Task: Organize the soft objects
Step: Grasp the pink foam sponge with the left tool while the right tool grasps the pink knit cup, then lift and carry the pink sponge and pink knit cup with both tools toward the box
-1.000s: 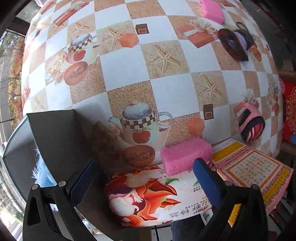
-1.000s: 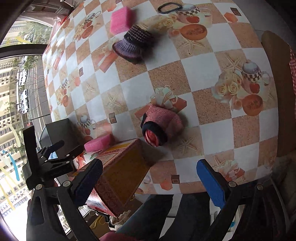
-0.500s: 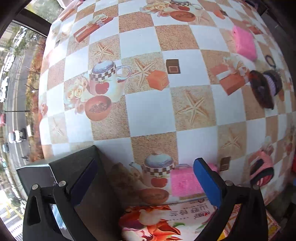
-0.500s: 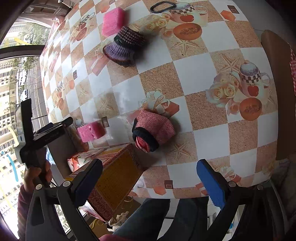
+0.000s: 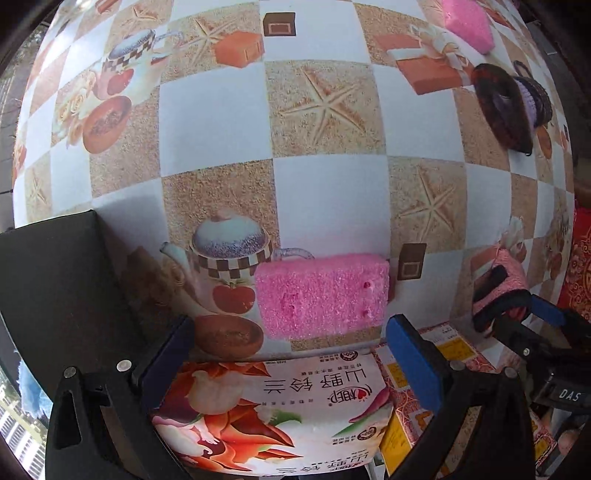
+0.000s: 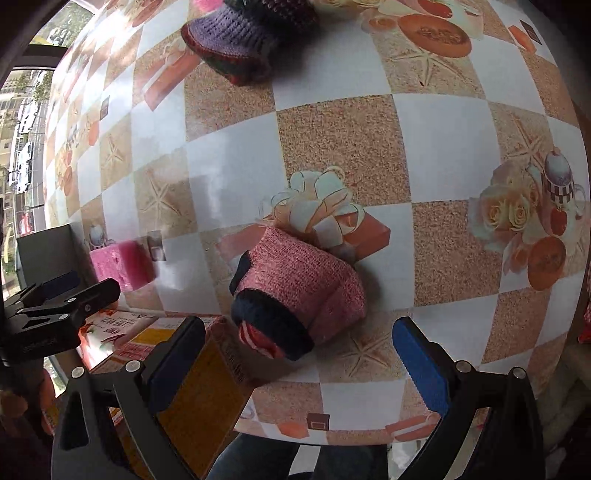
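Note:
A pink sponge (image 5: pixel 321 293) lies on the patterned tablecloth just beyond my open left gripper (image 5: pixel 291 347), centred between its blue pads. A second pink sponge (image 5: pixel 469 18) lies at the far right, next to a purple and maroon knit hat (image 5: pixel 513 107). A rolled pink knit hat with a navy cuff (image 6: pixel 295 291) sits right in front of my open right gripper (image 6: pixel 295 350). That hat (image 5: pixel 498 291) shows at the right edge of the left wrist view, with the right gripper (image 5: pixel 546 332) beside it. The nearer sponge (image 6: pixel 118 262) and the left gripper (image 6: pixel 62 295) appear at left in the right wrist view.
A printed carton (image 5: pixel 273 417) with flower art stands at the near table edge under the left gripper; its yellow and red side (image 6: pixel 199 391) is below the right one. A black box (image 5: pixel 59 295) stands at left. The purple hat (image 6: pixel 236 44) lies at the far side.
Both grippers have come down and forward. The left one now frames the near pink sponge; the right one has closed in on the rolled pink hat. Nothing has been gripped.

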Available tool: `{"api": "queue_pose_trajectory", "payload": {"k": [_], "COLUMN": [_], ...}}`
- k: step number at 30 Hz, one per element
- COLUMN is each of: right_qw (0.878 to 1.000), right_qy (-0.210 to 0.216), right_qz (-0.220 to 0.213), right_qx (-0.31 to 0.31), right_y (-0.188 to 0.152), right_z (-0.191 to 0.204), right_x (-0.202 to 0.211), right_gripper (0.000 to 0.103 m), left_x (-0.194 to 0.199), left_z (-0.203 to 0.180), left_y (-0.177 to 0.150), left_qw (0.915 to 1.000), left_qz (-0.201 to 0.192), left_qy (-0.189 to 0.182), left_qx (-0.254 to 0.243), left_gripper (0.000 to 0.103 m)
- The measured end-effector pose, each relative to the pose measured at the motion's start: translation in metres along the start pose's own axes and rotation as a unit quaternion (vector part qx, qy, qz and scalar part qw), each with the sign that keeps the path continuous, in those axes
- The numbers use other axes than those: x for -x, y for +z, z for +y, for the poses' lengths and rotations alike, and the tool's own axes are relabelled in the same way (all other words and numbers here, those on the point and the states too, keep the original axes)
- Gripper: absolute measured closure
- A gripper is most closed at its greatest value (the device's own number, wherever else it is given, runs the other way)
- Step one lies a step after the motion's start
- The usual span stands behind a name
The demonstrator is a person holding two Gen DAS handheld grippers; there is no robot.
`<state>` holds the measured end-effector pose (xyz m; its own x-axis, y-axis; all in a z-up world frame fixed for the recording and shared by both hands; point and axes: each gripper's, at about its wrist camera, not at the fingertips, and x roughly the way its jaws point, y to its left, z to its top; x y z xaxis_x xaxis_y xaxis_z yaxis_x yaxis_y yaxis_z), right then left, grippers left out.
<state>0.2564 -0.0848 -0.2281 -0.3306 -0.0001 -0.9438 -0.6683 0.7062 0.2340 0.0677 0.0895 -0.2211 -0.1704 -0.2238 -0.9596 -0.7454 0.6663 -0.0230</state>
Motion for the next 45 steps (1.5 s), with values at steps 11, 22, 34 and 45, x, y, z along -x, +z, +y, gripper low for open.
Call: {"api": "queue_pose_trajectory", "payload": {"k": [11, 22, 34, 45], "right_qw": [0.997, 0.996, 0.994, 0.994], "right_qy": [-0.064, -0.062, -0.034, -0.027], "right_qz": [-0.018, -0.045, -0.069, -0.094], "right_qx": [0.042, 0.052, 0.071, 0.055], "right_y": [0.002, -0.002, -0.009, -0.007], "right_z": [0.011, 0.015, 0.002, -0.017], "right_x": [-0.02, -0.013, 0.019, 0.065], "right_gripper": [0.001, 0.011, 0.056, 0.056], "left_x": [-0.029, -0.032, 0.007, 0.057], "left_z": [0.006, -0.046, -0.057, -0.057], "left_y": [0.008, 0.04, 0.042, 0.029], "left_qw": [0.9986, 0.9997, 0.9984, 0.9924], "left_qz": [0.029, 0.012, -0.05, -0.118], "left_qy": [0.007, 0.018, 0.026, 0.031], "left_qx": [0.044, 0.011, -0.01, -0.018], "left_gripper": [0.0, 0.014, 0.029, 0.029]}}
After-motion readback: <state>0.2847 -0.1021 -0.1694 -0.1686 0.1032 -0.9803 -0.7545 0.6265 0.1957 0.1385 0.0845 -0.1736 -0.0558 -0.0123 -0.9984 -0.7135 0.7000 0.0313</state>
